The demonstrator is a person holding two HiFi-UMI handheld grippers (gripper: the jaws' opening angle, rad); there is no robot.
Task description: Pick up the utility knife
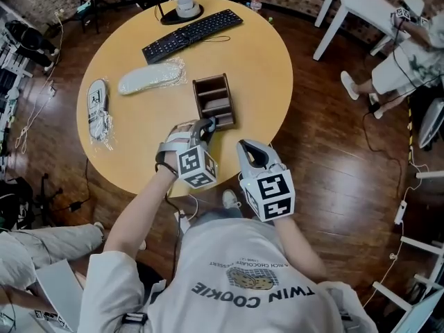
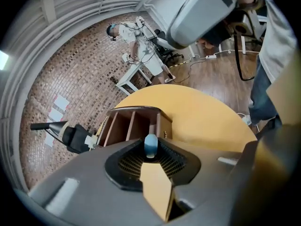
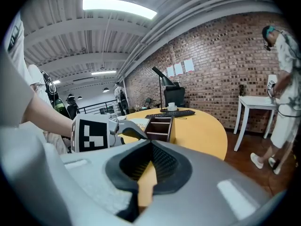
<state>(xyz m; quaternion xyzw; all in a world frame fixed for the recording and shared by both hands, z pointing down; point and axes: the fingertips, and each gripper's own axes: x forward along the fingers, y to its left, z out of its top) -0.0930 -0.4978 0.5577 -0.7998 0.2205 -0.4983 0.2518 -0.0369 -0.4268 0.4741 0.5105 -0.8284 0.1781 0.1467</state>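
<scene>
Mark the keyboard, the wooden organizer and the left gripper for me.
keyboard (image 1: pixel 193 35): head view, middle of the keys.
wooden organizer (image 1: pixel 209 78): head view, far rim.
left gripper (image 1: pixel 207 126): head view, between its fingertips.

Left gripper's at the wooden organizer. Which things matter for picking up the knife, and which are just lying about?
Job:
left gripper
blue-tipped utility knife, between its jaws
wooden organizer, at the jaw tips

Lying about:
keyboard
wrapped slipper, and another
desk lamp base
white cup
right gripper, jaws apart, empty
</scene>
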